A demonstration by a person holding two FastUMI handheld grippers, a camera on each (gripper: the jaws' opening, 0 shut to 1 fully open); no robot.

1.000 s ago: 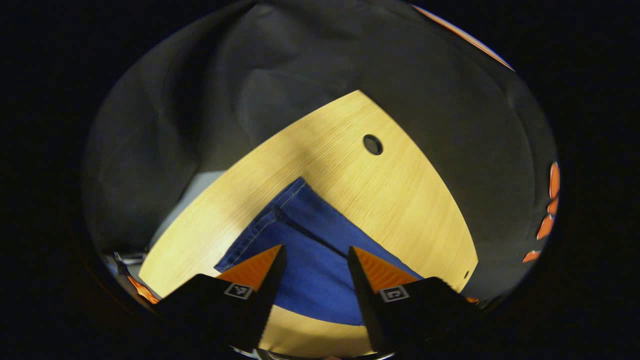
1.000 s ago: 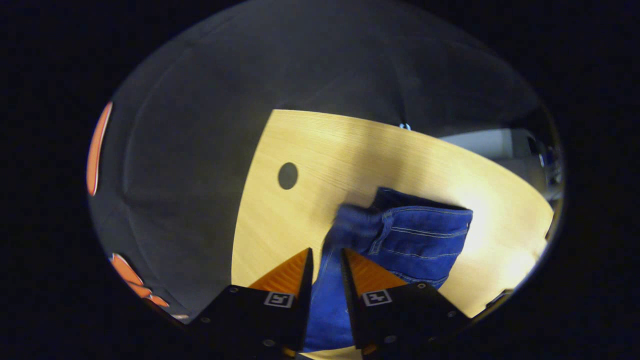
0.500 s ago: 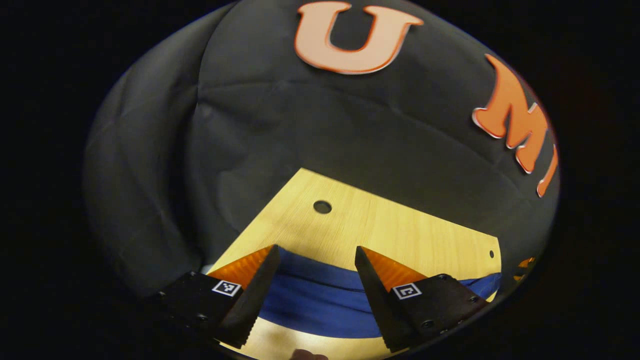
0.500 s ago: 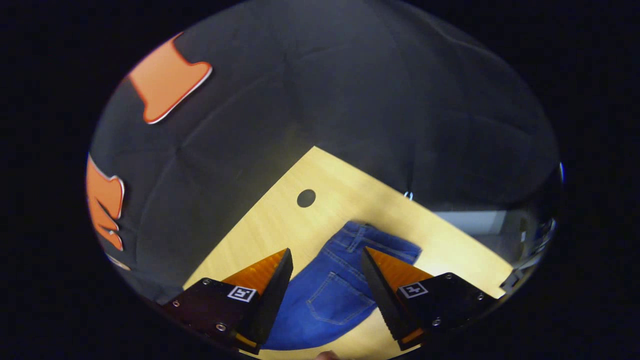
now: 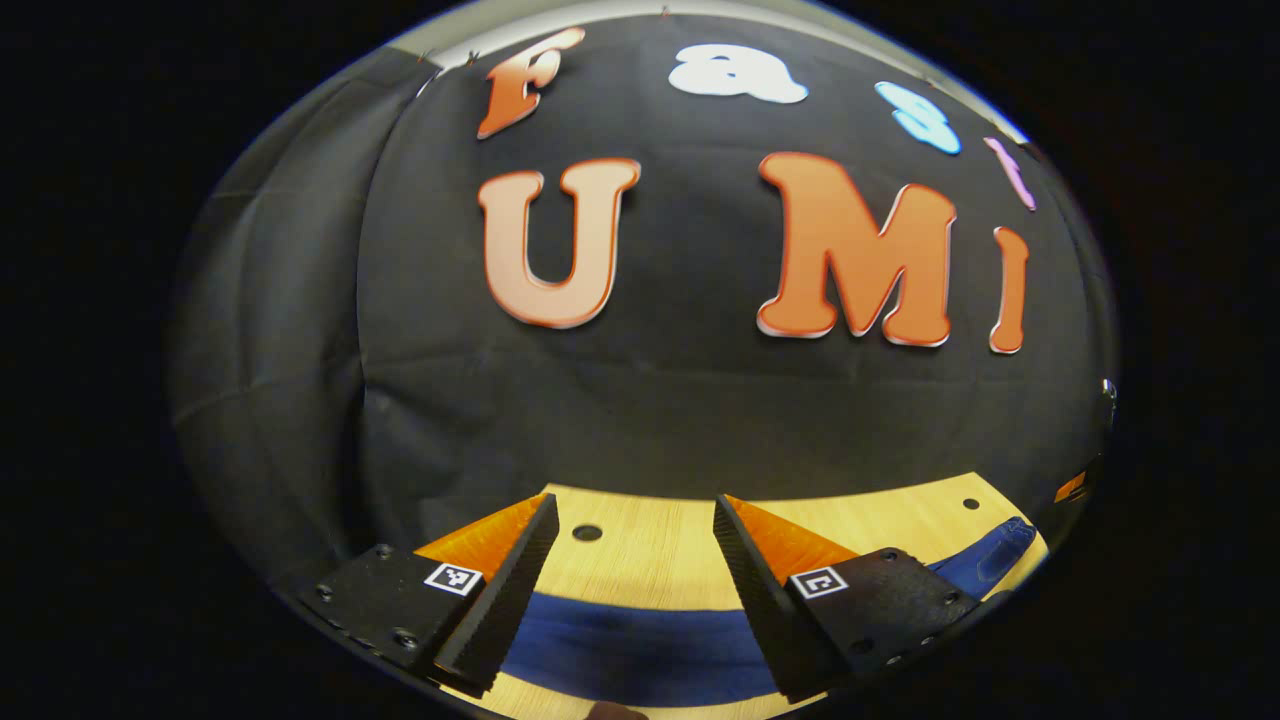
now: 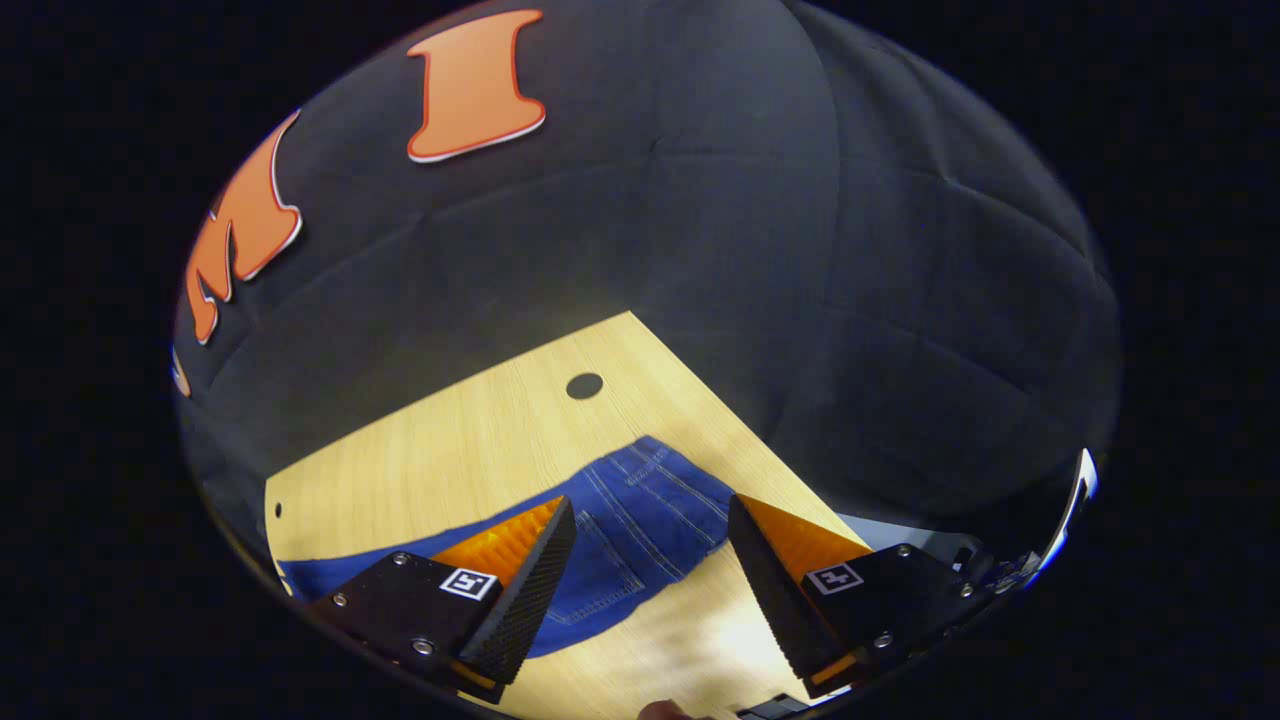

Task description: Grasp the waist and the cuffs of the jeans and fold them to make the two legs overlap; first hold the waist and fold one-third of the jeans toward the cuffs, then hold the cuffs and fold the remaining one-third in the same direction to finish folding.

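A: Tool state? Where are the jeans?

B: Left gripper (image 5: 632, 560) seen w/ jaws spread wide, nothing held. Right gripper (image 6: 648, 545) likewise wide open, nothing gripped. Blue denim jeans (image 6: 640, 530) are laid flat on the pale wooden tabletop (image 6: 480, 440), low in the right gripper view, partly behind the fingers. In the left gripper view they are seen as a blue band (image 5: 640, 655) across the bottom, below the tips.

A: Key relation for next move?

B: Long axis is judged to run across both frames, left to right. Stitched end w/ pocket seams, prob. the waist, is seen in the gap between the right gripper's fingers; that gripper is judged nearer it. Rest of the cloth trails to lower left of that frame. Both tools are held above the cloth, no contact seen.

A: Hidden or unclear?

B: Cuffs can't be made out. Far end is cut off at lower right of the left gripper view (image 5: 985, 560). Whether legs are already overlapped can't be told. Round hole in the tabletop (image 6: 584, 385) noted beyond the cloth.
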